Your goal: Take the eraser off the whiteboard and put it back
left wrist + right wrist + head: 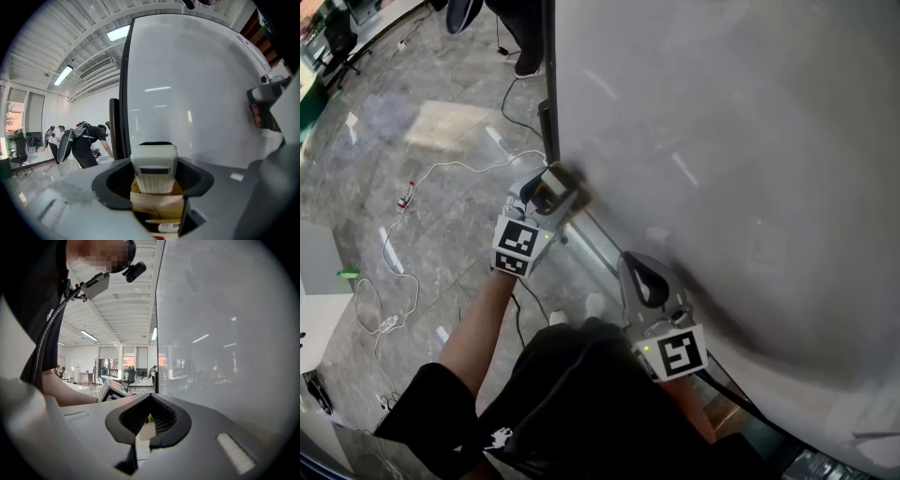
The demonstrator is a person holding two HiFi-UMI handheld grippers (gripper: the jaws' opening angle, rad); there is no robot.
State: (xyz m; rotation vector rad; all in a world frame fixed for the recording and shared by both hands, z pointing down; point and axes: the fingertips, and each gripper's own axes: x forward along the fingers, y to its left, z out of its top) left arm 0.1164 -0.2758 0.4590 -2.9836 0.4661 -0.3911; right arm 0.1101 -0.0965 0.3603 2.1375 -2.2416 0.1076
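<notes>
— Looking for the eraser (154, 164). Anywhere in sight?

— Sits between the jaws of the left gripper (558, 190), pinched on both flanks by the dark pads. Shows its dark felt edge turned away, toward the whiteboard (722, 141).

— Touching the board?

— Hard to say (too blurred in the head view). Hangs just beside the board's dark left edge, at about 9 o'clock on the panel.

— And underneath?

— At 6 o'clock from the eraser, in the left gripper view, shows a cardboard box (157, 206) with a white pen (169, 227) lying in it.

— And the right gripper (630, 262)?

— Pressed together at the tips, with nothing caught between them. Lies at roughly 4 o'clock from the left one in the head view, close beside the board's lower stretch.

— Anything else around?

— Grey stone floor (441, 216) from 9 to 11 o'clock in the head view. Far off at 9 o'clock in the left gripper view, a person (89, 140) bending forward.
</notes>
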